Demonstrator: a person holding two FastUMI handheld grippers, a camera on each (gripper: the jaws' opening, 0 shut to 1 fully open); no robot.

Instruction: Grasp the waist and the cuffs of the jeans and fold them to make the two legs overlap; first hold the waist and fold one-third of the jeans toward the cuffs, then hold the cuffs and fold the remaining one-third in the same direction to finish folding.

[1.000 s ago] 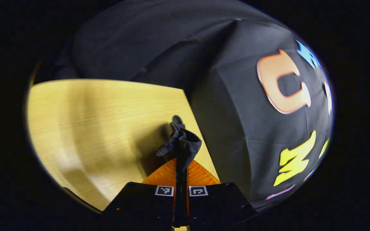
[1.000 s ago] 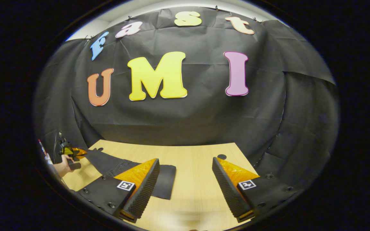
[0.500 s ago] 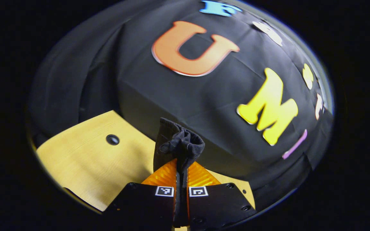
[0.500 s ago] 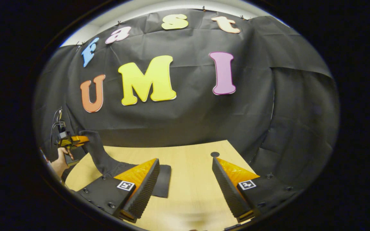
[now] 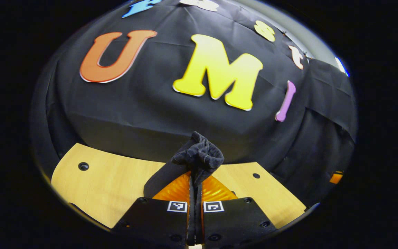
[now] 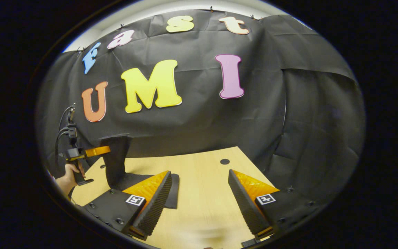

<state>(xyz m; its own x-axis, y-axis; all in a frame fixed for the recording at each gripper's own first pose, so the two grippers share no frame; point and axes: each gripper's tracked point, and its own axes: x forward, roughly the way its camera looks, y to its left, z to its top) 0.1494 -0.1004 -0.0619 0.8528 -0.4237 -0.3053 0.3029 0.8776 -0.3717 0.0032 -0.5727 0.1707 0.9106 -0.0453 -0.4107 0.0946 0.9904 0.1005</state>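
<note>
Left gripper view, left hand-held gripper [image 5: 195, 180]: we find its two fingers pressed together, clenched on a bunched wad of dark cloth.
Left gripper view, jeans [image 5: 199, 157]: we log a crumpled end sticking up past the fingertips, with a flat flap running down and to the left toward the surface [image 5: 109, 183]. Waist or cuff: we cannot tell, since the fabric is gathered into a knot.
Left gripper view, hidden parts: the rest of the garment is cut off behind the gripper body at the bottom edge.
Left gripper view, surface: we note pale wood with small dark holes, under and beyond the held cloth.

Right gripper view, right hand-held gripper [image 6: 199, 193]: we record the fingers spread wide apart, released, nothing between them, above bare wood.
Right gripper view, jeans [image 6: 116, 155]: one end is lifted off the surface [image 6: 199, 173] at far left and stands nearly upright; the lower part lies flat, its long axis running left to right.
Right gripper view, hidden parts: the flat portion passes behind the right gripper's left finger, leaving one straight edge showing just beside it.
Right gripper view, left hand-held gripper [image 6: 102, 150]: we see it at the raised top edge of the cloth, held by a person's hand [image 6: 68, 174]; its grip is too small there to judge.
</note>
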